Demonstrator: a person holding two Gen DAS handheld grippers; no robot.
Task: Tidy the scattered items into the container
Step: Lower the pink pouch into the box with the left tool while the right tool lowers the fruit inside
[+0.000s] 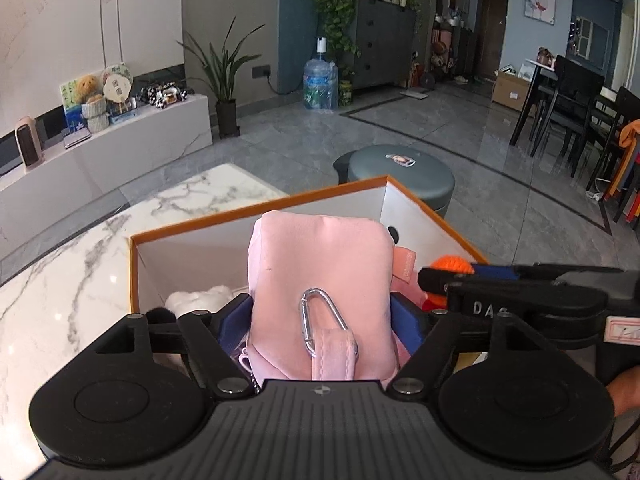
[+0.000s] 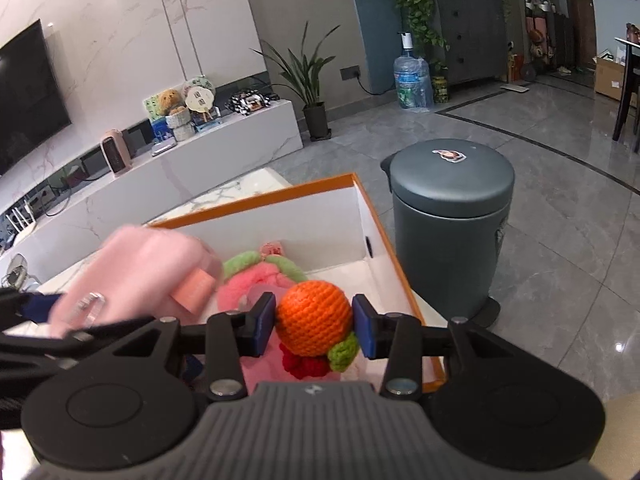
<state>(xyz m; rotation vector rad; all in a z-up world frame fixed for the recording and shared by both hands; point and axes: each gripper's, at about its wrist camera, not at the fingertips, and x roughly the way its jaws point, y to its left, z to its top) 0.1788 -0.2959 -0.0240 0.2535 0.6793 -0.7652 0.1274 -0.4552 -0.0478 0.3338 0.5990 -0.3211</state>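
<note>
Tongs on the left [image 1: 322, 312] stand spread on either side of the pink fabric pouch [image 1: 320, 280]; its blue pads [image 1: 406, 322] flank the pouch, and from the left wrist view I cannot tell whether they touch the fabric, so I read this as a grip let go or nearly so, not a clamp. The pouch, with a silver carabiner [image 1: 318, 320] on its strap, sits over the near part of the orange-rimmed box [image 1: 256, 206], which stands on the marble worktop [image 1: 80, 256]; whether it rests on the contents or hangs just above them is not clear. Right tongs [image 2: 314, 326] are clenched on the orange crocheted ball [image 2: 314, 320], both pads pressed to its sides, held above the near right part of the box [image 2: 384, 248]. A green crocheted leaf [image 2: 343, 354] and a red crocheted bit [image 2: 300, 364] hang from the ball. Already inside: a pink and green plush toy [image 2: 260, 276] and, at the near left, something white and fluffy [image 1: 200, 298]. Judgement: task is well along, with several items boxed and two at the point of deposit. Left to do: free the pouch fully, drop the ball, withdraw both tongs. No loose items show on the visible worktop, though much of it is hidden behind the grippers.
</note>
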